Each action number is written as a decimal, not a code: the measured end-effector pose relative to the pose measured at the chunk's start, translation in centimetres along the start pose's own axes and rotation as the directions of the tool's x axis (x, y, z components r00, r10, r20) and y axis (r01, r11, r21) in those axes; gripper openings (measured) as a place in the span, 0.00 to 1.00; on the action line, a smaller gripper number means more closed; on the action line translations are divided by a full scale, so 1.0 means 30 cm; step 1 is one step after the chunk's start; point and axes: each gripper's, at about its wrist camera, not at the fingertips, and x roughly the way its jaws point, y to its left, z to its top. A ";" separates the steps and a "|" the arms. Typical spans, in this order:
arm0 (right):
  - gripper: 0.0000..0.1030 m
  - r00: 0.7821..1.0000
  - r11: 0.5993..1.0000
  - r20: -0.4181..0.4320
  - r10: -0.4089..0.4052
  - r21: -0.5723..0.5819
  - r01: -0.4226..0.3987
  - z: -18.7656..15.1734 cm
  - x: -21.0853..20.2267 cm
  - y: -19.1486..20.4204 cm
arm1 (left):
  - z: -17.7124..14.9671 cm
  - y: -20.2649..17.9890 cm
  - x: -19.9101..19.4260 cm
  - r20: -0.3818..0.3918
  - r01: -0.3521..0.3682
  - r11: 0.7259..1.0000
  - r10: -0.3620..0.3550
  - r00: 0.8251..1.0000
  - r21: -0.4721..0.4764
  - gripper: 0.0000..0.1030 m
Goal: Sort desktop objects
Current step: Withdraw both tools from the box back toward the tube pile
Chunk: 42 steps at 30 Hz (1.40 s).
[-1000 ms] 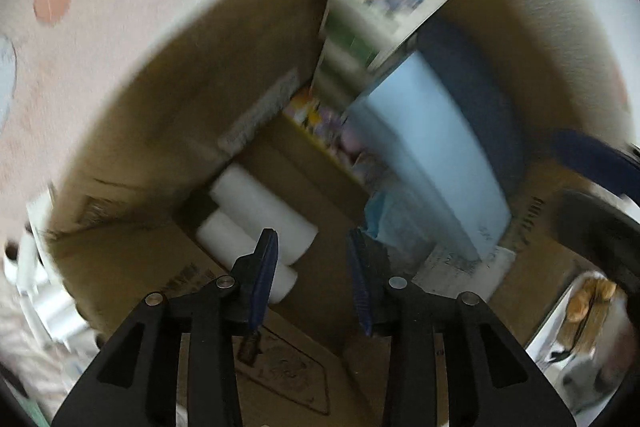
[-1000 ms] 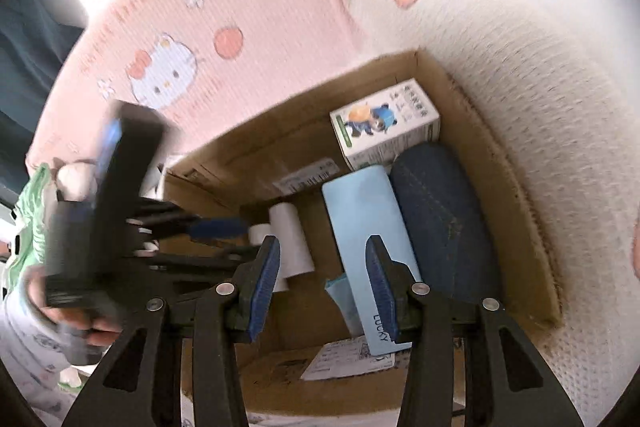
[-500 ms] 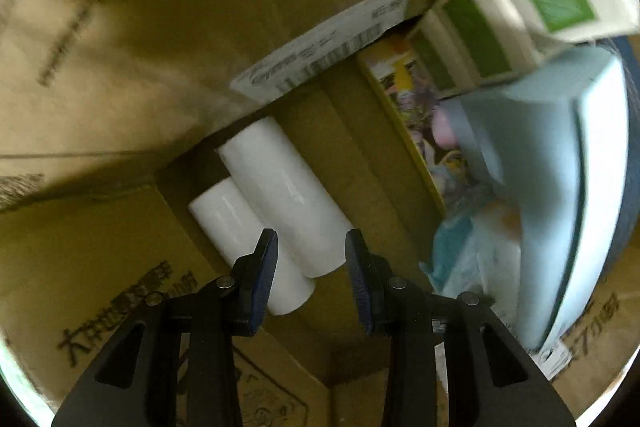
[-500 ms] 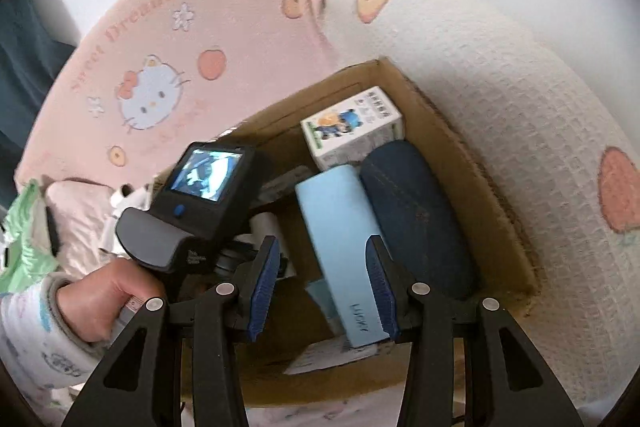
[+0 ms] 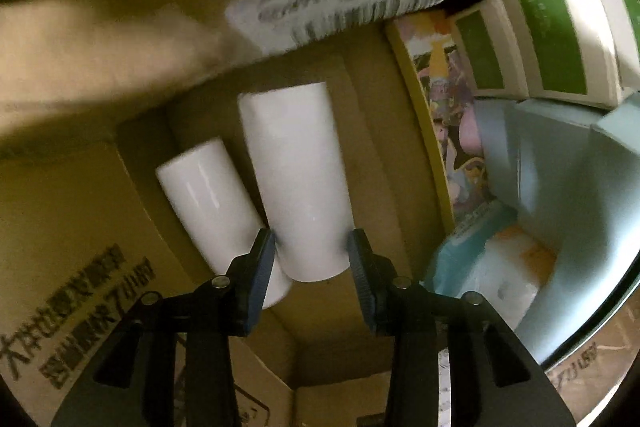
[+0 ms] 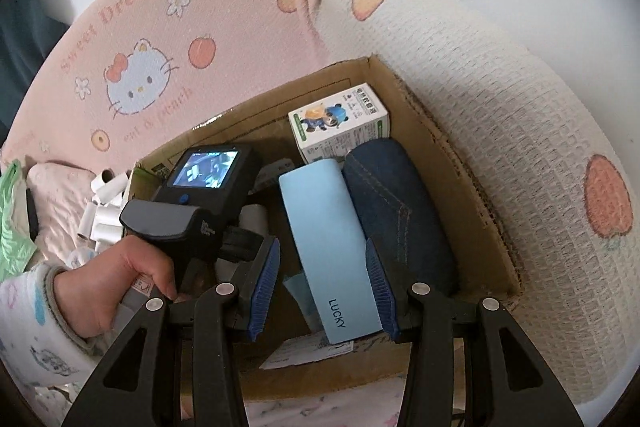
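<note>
My left gripper (image 5: 312, 251) reaches down inside the cardboard box (image 5: 100, 195). Its jaws are opening, and the near end of the larger white paper roll (image 5: 296, 179) lies between the pads on the box floor. A smaller white roll (image 5: 208, 203) lies against it on the left. My right gripper (image 6: 322, 267) hovers above the box, open and holding nothing. Far below its gap lies a light blue case (image 6: 324, 227). A hand (image 6: 120, 279) holds the left tool, whose screen (image 6: 206, 169) faces up over the box.
The box also holds a denim case (image 6: 396, 215), a small cartoon carton (image 6: 340, 119), green-labelled cartons (image 5: 556, 39), a picture box (image 5: 448, 107) and a tissue pack (image 5: 492, 259). Several white rolls (image 6: 104, 203) lie on the pink bedding (image 6: 140, 47) to the left. A white blanket (image 6: 500, 107) borders the right.
The left gripper has sunk deep into the box and rolled, its jaws widening around the larger roll. In the right view, the left tool has come forward over the box.
</note>
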 end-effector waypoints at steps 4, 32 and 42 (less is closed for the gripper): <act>0.41 1.000 1.000 -0.005 -0.009 0.002 0.009 0.003 0.008 0.002 | -0.023 0.011 0.004 -0.001 0.017 1.000 -0.017 1.000 0.000 0.41; 0.41 0.992 0.993 -0.048 -0.119 0.004 0.120 0.001 0.023 0.026 | -0.126 0.063 -0.113 0.131 0.038 0.993 -0.023 0.991 -0.116 0.42; 0.41 0.986 0.987 -0.043 -0.159 -0.029 0.158 0.011 -0.008 0.121 | -0.202 0.072 -0.381 0.411 0.042 0.995 -0.077 0.909 0.092 0.04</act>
